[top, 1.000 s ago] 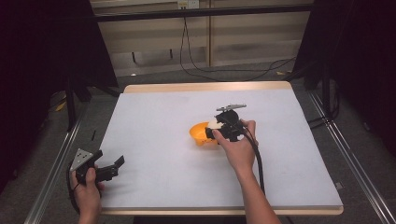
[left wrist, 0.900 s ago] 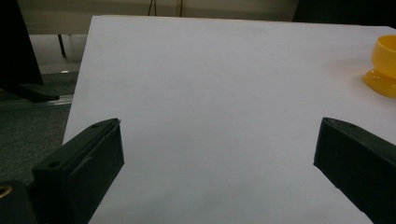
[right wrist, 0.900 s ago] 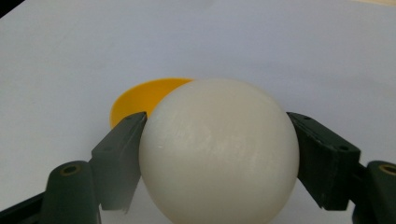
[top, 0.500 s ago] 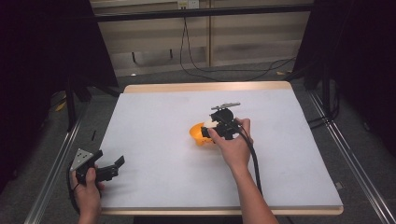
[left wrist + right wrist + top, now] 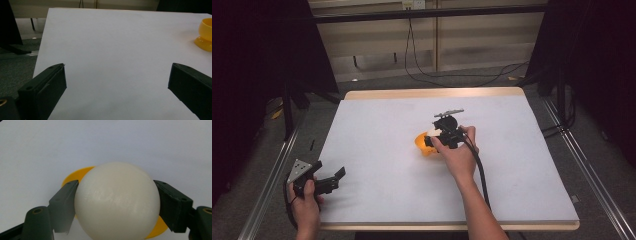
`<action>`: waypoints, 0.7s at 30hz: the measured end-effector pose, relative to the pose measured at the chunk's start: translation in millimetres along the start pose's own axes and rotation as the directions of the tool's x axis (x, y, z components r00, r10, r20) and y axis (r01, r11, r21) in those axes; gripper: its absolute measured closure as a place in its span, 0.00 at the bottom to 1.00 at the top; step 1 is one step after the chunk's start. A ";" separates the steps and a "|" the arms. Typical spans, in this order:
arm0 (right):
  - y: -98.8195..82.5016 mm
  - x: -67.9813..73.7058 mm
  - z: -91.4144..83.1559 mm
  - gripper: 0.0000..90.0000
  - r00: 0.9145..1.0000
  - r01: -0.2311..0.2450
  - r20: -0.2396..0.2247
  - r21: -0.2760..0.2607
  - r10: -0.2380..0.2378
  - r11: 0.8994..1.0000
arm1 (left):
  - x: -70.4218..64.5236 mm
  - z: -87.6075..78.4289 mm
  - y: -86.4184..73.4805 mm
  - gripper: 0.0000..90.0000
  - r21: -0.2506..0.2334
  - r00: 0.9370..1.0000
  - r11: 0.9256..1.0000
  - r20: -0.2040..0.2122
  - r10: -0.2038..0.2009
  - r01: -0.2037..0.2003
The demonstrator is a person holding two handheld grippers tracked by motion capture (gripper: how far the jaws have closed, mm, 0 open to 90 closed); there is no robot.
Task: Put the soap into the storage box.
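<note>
Right gripper [image 5: 117, 202] is clamped on a smooth, matte cream-white egg [image 5: 117, 202]; both black jaws press its rounded sides. Behind it sits a glossy yellow plastic egg cup [image 5: 75, 176], near frame centre in the high view on the flat white table [image 5: 377, 125]. Left gripper [image 5: 116, 82], lower left in the high view, stands released with nothing between its blocky jaws.

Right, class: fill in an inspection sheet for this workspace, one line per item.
Surface: white table top, wooden edge, bare.
Job's things: white egg held over yellow egg cup.
Clutter: nothing seen.
Grippers: right tongs shut on the egg; left tongs open, nothing between them, at the near left corner.
Cables: black cable trails along the right forearm; more on the floor behind.
Surroundings: dark curtains, metal rails beside the table.
</note>
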State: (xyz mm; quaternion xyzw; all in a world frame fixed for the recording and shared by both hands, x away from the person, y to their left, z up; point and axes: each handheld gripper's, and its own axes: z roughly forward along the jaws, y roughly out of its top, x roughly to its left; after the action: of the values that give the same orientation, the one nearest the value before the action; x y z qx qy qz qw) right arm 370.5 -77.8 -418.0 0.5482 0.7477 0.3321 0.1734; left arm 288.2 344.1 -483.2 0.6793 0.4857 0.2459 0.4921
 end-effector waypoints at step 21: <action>1.8 5.5 15.5 0.27 1.000 0.005 0.013 0.024 -0.005 1.000 | 0.2 0.1 0.1 0.02 0.002 1.000 1.000 0.003 0.002 -0.002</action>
State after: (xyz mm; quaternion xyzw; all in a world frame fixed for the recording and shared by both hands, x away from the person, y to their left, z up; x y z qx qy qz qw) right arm 379.6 -67.6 -427.3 0.5505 0.7519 0.3190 0.1726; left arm 288.5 344.3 -483.2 0.6806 0.4845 0.2451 0.4918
